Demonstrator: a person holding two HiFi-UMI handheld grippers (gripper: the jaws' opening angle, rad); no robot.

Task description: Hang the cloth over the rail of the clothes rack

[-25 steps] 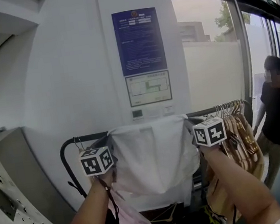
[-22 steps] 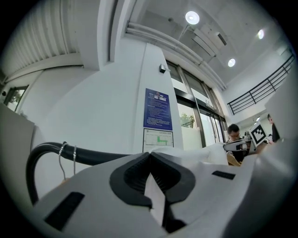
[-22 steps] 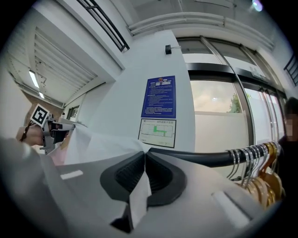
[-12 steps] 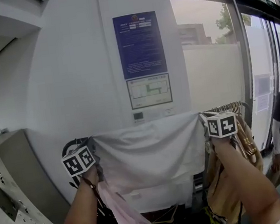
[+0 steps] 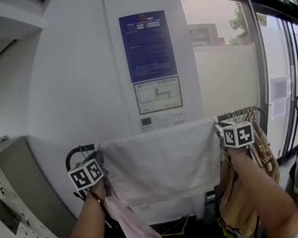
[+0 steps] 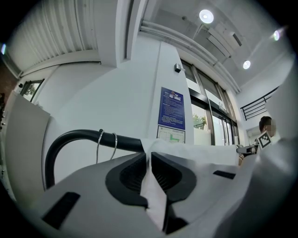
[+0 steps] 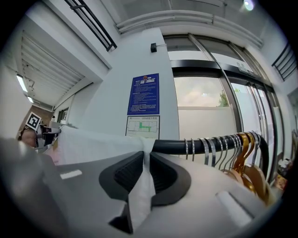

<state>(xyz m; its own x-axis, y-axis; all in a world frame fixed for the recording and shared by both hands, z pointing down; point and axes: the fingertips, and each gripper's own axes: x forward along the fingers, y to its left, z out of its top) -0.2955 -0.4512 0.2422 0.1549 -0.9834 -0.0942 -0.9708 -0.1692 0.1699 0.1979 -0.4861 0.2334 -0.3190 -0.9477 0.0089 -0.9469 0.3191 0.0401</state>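
1. Wall (image 5: pixel 72 82): pale, fills the background behind the rack. It carries a blue notice (image 5: pixel 148 45) with a smaller white sheet below.
2. Rail (image 5: pixel 80 150) of the clothes rack: black tube, level across the head view, bending down at its left end. Its middle is covered.
3. Cloth (image 5: pixel 160 161): white, spread wide and fairly taut, top edge at rail height, the rest hanging down. It spans the whole stretch between the two grippers, one upper corner at each. Whether it lies over the rail or just in front of it, cannot tell.
4. Wooden hangers (image 5: pixel 258 141): bunched on the rail right of the cloth, just beside the right gripper. Pink garment (image 5: pixel 132 228) hangs below the left corner.
5. Left gripper (image 6: pixel 150 171): jaws together, clamped on the cloth's left corner. A fold runs down between the pads. Rail just beyond the tips.
6. Right gripper (image 7: pixel 145 173): jaws have just been opening slightly, gap narrow. Right corner of the cloth sits between the pads, touching both.
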